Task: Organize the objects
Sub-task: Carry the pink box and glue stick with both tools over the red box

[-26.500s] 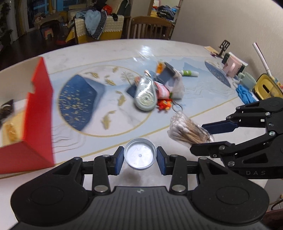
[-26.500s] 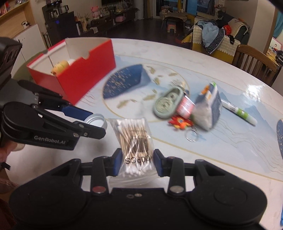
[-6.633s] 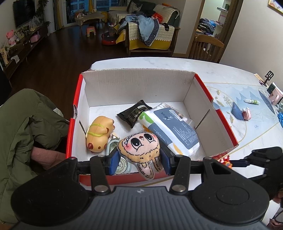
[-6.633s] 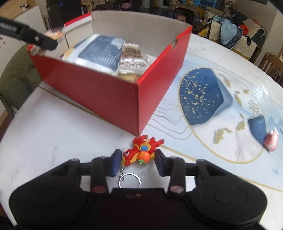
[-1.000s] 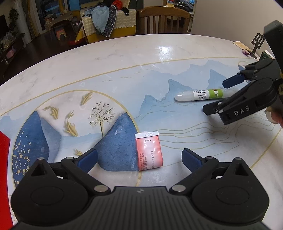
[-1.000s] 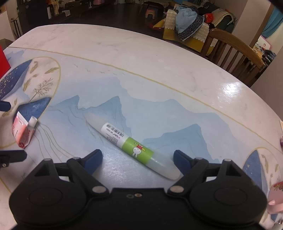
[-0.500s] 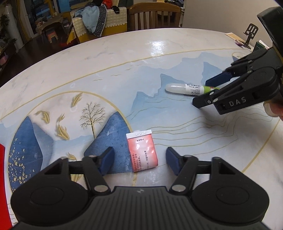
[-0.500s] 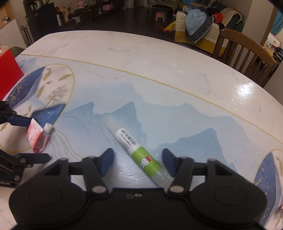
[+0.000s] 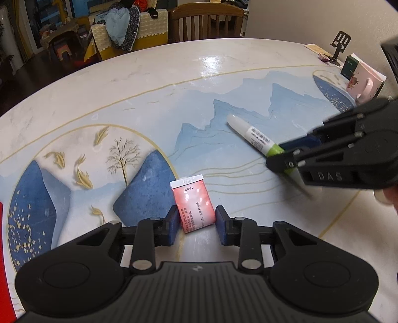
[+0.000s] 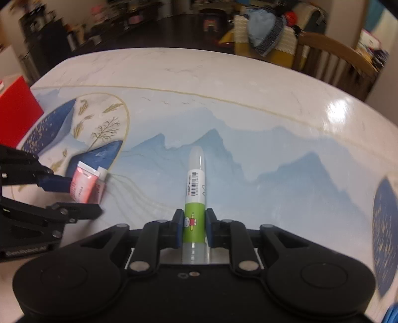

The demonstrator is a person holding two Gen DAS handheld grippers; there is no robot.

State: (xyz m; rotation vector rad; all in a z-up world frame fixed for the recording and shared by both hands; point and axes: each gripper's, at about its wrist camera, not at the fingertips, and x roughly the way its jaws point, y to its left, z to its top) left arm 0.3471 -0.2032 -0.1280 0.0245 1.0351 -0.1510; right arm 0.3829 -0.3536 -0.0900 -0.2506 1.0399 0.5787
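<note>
A small pink packet (image 9: 192, 201) with a white top lies on the painted table (image 9: 149, 82), and my left gripper (image 9: 197, 224) is shut on its near end. In the right wrist view the same packet (image 10: 85, 185) sits between the left gripper's (image 10: 82, 198) blue pads. A white glue pen (image 10: 196, 183) with a green label points away along the table, with my right gripper (image 10: 192, 228) shut on its green part. From the left wrist view, the right gripper (image 9: 281, 156) clamps the pen (image 9: 248, 131) at the right.
The red box (image 10: 15, 111) stands at the table's left edge. A pink mug (image 9: 363, 84), a green carton (image 9: 349, 65) and a black phone stand (image 9: 340, 47) sit at the far right by the wall. A wooden chair (image 9: 206, 22) stands behind the table.
Both grippers went from wide open to shut, the left on the pink packet, the right on the glue pen. The right gripper shifted, and the pen now lies in line with its fingers.
</note>
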